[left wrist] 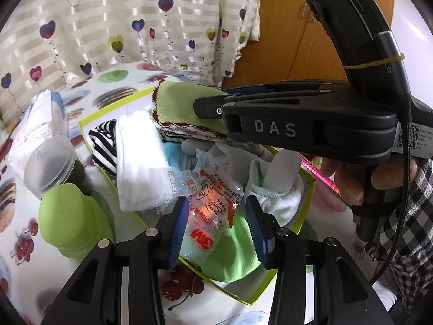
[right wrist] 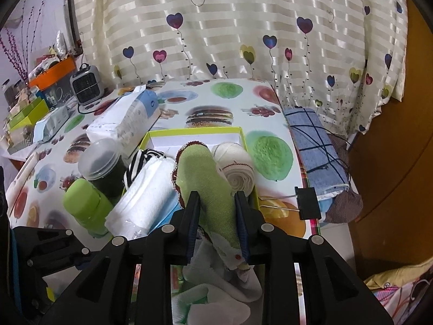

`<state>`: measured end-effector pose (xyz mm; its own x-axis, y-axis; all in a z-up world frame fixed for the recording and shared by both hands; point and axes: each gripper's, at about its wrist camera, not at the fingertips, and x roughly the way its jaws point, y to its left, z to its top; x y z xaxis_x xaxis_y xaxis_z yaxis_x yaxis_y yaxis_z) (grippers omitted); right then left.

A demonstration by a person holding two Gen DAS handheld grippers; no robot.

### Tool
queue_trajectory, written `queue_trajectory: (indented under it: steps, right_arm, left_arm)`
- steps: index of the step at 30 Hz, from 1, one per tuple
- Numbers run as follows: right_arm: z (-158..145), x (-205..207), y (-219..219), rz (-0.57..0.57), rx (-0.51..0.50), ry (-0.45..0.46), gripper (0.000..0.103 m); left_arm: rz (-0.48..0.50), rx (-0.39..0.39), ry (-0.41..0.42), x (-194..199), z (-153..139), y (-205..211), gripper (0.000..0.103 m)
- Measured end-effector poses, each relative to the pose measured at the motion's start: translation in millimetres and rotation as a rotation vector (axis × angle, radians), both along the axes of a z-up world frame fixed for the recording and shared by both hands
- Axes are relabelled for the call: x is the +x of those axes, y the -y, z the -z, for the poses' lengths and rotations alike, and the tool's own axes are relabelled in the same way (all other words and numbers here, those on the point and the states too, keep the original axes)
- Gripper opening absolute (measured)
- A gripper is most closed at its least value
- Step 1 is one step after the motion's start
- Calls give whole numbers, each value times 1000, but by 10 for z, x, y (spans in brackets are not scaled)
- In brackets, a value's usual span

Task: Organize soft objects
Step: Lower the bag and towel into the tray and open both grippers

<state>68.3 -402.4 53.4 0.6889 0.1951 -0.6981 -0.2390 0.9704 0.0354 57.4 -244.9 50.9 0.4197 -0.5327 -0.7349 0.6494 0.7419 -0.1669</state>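
A lime-rimmed box on the fruit-print table holds soft things. My right gripper is shut on a green cloth with a red-stitched edge, held over the box. My left gripper is open, its jaws either side of a crinkled 3M plastic packet in the box. Also in the box are a white folded cloth, a black-and-white striped cloth, a rolled cream cloth, white socks and a green cloth.
A clear-lidded dark jar and a green bottle stand left of the box. Wipes packs lie behind. A blue checked towel and a black binder clip lie right. A curtain hangs behind.
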Motion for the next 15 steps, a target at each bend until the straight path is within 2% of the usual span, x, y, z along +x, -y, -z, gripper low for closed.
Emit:
queue_trajectory:
  steps: [4, 7, 15]
  right_arm:
    - [-18, -41, -48, -13, -11, 19, 39]
    - [-39, -74, -80, -14, -19, 36, 40]
    - [-83, -152, -74, -5, -2, 51, 40]
  left_arm:
    - [0, 2, 2, -16, -14, 9, 47]
    - [-1, -4, 9, -31, -45, -12, 52]
    - [-8, 4, 14, -76, -90, -47, 58]
